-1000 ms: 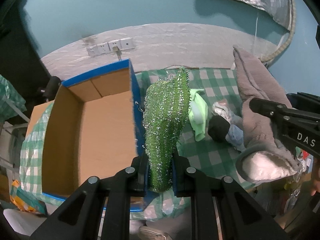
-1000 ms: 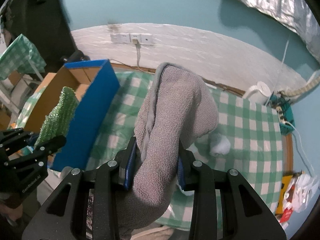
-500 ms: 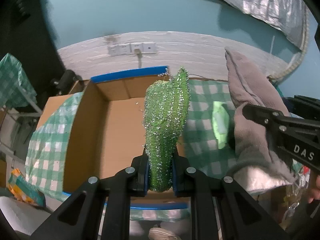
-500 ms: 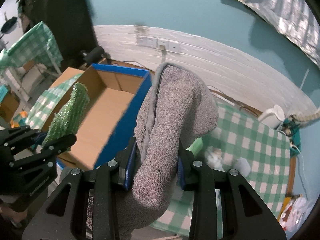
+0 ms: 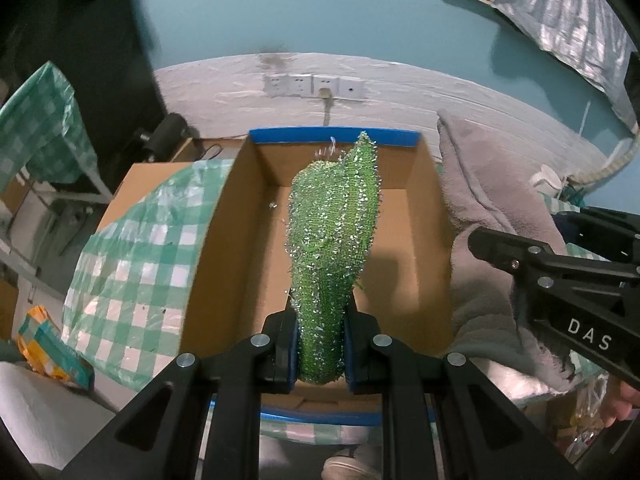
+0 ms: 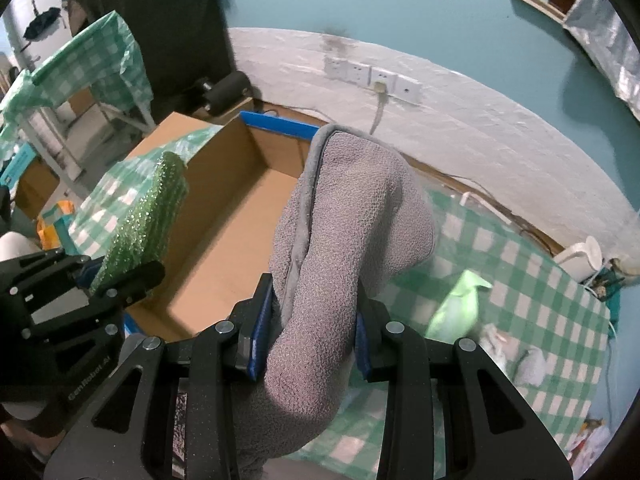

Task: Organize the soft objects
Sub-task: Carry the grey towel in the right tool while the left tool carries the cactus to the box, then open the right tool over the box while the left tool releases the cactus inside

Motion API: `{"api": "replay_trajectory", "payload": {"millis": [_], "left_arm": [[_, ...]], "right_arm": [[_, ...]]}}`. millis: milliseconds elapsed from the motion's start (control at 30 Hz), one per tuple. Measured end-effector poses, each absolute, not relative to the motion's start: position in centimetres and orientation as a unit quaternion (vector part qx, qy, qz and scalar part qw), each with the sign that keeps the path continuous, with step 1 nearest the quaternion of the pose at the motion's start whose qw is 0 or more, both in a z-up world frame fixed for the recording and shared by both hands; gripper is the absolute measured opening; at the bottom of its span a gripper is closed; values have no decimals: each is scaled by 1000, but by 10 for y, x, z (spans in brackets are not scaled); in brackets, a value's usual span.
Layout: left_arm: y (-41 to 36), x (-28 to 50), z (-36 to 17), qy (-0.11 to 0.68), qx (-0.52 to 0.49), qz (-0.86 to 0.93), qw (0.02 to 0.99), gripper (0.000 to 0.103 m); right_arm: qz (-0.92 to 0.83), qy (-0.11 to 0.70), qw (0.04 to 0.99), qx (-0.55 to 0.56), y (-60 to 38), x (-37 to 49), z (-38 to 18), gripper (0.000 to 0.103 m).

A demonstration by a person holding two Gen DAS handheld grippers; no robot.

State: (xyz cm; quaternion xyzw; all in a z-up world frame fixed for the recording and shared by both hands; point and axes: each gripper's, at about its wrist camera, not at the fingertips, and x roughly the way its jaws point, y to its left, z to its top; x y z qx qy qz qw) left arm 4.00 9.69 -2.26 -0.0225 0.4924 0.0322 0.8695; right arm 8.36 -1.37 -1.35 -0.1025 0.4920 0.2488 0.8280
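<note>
My left gripper (image 5: pixel 320 350) is shut on a green glittery cloth (image 5: pixel 334 248), held upright over the open cardboard box (image 5: pixel 416 240) with a blue rim. It also shows in the right wrist view (image 6: pixel 148 224). My right gripper (image 6: pixel 306 334) is shut on a thick grey fleece cloth (image 6: pixel 348 220), held at the box's right side above the green-checked table (image 6: pixel 540 292). The grey cloth also shows in the left wrist view (image 5: pixel 476 200). The box (image 6: pixel 224 236) shows no contents where I can see inside.
A light green cloth (image 6: pixel 460 304) and small pale soft items (image 6: pixel 528 364) lie on the table to the right. Wall sockets (image 5: pixel 314 85) with a cable sit behind the box. A second checked table (image 6: pixel 80 68) stands far left.
Both grippers have swung left with their cloths. The green cloth has gone from beside the box's right wall to over its inside. The grey cloth now hangs at the box's right edge.
</note>
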Motion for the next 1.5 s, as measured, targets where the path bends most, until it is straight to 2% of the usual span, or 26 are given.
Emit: {"api": "replay_trajectory", "payload": {"millis": [433, 533, 567, 633, 700, 767, 800, 867, 1500], "left_arm": [[139, 52, -38, 510, -56, 69, 856, 17], [144, 54, -42, 514, -54, 73, 853, 18], [146, 54, -45, 517, -55, 75, 851, 22], [147, 55, -50, 524, -52, 78, 847, 31], [148, 56, -53, 528, -39, 98, 843, 50], [150, 55, -52, 523, -32, 112, 844, 59], [151, 55, -51, 521, -33, 114, 845, 61], [154, 53, -48, 514, -36, 113, 849, 61], [130, 50, -40, 508, -32, 78, 857, 61]], "right_arm": [[266, 515, 804, -130, 38, 103, -43, 34], [269, 520, 799, -139, 44, 104, -48, 39], [267, 521, 798, -145, 46, 104, -50, 47], [261, 518, 799, -155, 49, 103, -51, 54], [256, 513, 802, -166, 51, 102, -52, 58], [257, 508, 804, -170, 51, 102, -51, 64], [256, 505, 807, -170, 51, 101, -49, 65], [254, 499, 811, -169, 49, 101, -46, 69], [242, 486, 829, -137, 3, 91, -19, 70]]}}
